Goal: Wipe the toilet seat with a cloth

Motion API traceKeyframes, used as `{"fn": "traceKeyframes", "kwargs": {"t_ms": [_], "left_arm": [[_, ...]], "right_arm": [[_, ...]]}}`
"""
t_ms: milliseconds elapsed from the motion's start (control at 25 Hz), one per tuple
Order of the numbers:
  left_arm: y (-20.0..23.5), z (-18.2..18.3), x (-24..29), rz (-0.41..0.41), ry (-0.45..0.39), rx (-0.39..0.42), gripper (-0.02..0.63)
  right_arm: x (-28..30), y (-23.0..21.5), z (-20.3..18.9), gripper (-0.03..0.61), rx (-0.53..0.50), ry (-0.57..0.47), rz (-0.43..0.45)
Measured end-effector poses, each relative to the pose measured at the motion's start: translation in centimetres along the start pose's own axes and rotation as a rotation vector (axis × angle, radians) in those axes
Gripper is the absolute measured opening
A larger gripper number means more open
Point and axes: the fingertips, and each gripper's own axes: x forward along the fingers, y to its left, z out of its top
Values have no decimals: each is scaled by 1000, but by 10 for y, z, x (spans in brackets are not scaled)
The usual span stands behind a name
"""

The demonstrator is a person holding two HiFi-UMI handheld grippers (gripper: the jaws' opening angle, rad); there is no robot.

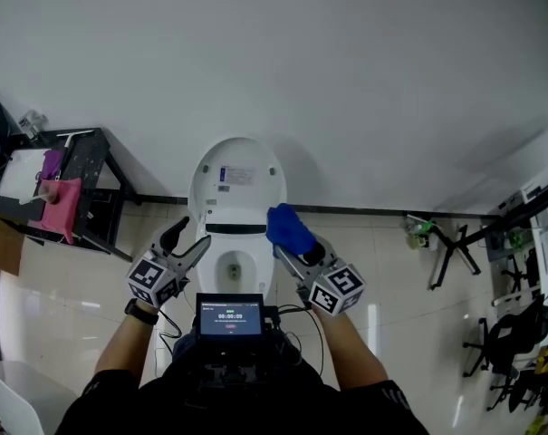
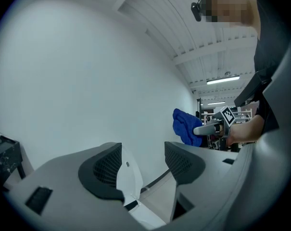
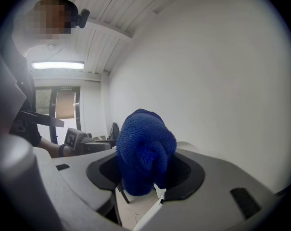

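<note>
A white toilet (image 1: 239,208) stands against the wall with its lid raised (image 1: 237,181) and the bowl (image 1: 236,266) open below me. My right gripper (image 1: 287,243) is shut on a bunched blue cloth (image 1: 289,229), held above the toilet's right side. The cloth (image 3: 144,158) fills the space between the jaws in the right gripper view. My left gripper (image 1: 187,243) hovers over the toilet's left side, open and holding nothing. In the left gripper view its jaws stand apart (image 2: 141,170) with the lid's white edge (image 2: 128,177) between them, and the blue cloth (image 2: 186,126) shows at right.
A black rack (image 1: 83,188) with a pink cloth (image 1: 61,208) stands left of the toilet. A folded black stand (image 1: 455,252) and office chairs (image 1: 509,343) are at right. A small screen (image 1: 229,314) sits at my chest. The floor is glossy tile.
</note>
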Motion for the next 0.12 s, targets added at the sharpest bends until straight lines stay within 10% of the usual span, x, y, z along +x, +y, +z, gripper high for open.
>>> {"fn": "traceKeyframes", "kwargs": {"t_ms": [120], "left_arm": [[3, -1, 2, -4, 2, 1, 267]], "right_arm": [[3, 0, 1, 236, -2, 3, -1]]}}
